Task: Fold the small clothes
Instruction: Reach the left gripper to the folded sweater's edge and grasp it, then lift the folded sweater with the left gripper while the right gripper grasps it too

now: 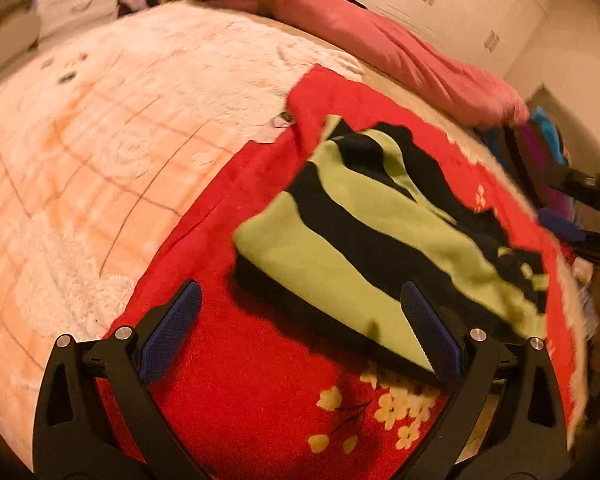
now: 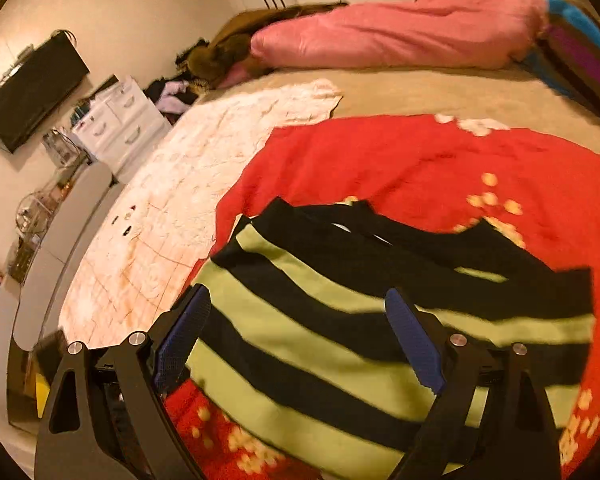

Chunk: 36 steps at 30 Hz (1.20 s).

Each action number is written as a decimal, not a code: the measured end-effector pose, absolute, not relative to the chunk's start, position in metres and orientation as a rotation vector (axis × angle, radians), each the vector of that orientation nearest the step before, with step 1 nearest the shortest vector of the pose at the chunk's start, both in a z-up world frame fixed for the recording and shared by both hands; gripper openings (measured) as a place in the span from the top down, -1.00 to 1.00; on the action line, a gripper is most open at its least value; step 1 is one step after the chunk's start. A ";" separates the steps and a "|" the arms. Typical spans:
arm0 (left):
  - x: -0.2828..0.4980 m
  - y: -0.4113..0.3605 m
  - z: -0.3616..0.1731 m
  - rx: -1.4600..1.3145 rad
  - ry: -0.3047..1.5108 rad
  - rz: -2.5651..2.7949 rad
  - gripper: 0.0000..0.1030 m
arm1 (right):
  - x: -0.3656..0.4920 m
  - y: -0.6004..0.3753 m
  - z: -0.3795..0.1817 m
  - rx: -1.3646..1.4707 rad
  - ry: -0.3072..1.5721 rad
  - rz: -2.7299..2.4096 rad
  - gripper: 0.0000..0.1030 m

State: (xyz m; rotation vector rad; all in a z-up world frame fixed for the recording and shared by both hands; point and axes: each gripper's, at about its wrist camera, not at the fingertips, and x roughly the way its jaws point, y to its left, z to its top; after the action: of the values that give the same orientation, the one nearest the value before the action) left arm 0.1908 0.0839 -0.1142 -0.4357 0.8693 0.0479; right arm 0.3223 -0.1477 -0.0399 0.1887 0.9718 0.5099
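Both grippers hang over the bed with their jaws spread wide and nothing pinched. Seen from its own camera, the left gripper (image 1: pixel 300 332) hovers over the red floral blanket (image 1: pixel 236 368), and its blue pads (image 1: pixel 168 332) frame the near corner of the green-and-black striped garment (image 1: pixel 340 248) without pressing on it. From the right wrist camera, the right gripper (image 2: pixel 300 340) hangs directly above the same striped garment (image 2: pixel 300 344), the cloth lying below the pads (image 2: pixel 414 344) and not clamped between them.

The garment lies partly folded on the red blanket (image 2: pixel 400 168), one layer doubled over another, with its black edge toward the far side. Beside the red blanket, away from the garment, spreads a pale fluffy throw (image 1: pixel 100 128) with faint grid lines. Beyond the red blanket, along the far edge of the bed, lies a pink pillow (image 2: pixel 400 28), and next to it a blue-and-purple striped cloth (image 2: pixel 580 52).
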 end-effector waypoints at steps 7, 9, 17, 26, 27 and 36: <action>0.190 0.100 -0.124 -0.598 0.847 0.006 -0.54 | 0.370 -0.072 -0.054 0.059 1.013 0.506 -0.72; 0.192 0.098 -0.124 -0.604 0.840 -0.011 -0.26 | 0.379 -0.053 -0.061 0.030 1.030 0.512 -0.72; 0.203 0.094 -0.128 -0.613 0.835 -0.049 -0.17 | 0.416 -0.002 -0.088 -0.049 1.125 0.389 -0.66; 0.206 0.090 -0.127 -0.595 0.826 -0.051 0.86 | 0.439 0.011 -0.125 -0.028 1.221 0.292 -0.65; 0.207 0.089 -0.125 -0.586 0.819 -0.059 0.88 | 0.441 0.012 -0.127 -0.024 1.226 0.285 -0.65; 0.203 0.065 -0.107 -0.500 0.756 -0.158 0.89 | 0.438 0.020 -0.134 -0.127 1.198 0.313 -0.02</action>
State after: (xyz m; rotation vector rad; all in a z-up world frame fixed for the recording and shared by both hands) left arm 0.2035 0.0653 -0.1065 -0.4996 0.7561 -0.1576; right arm 0.4381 0.0204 -0.1342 -0.1272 1.1976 0.3132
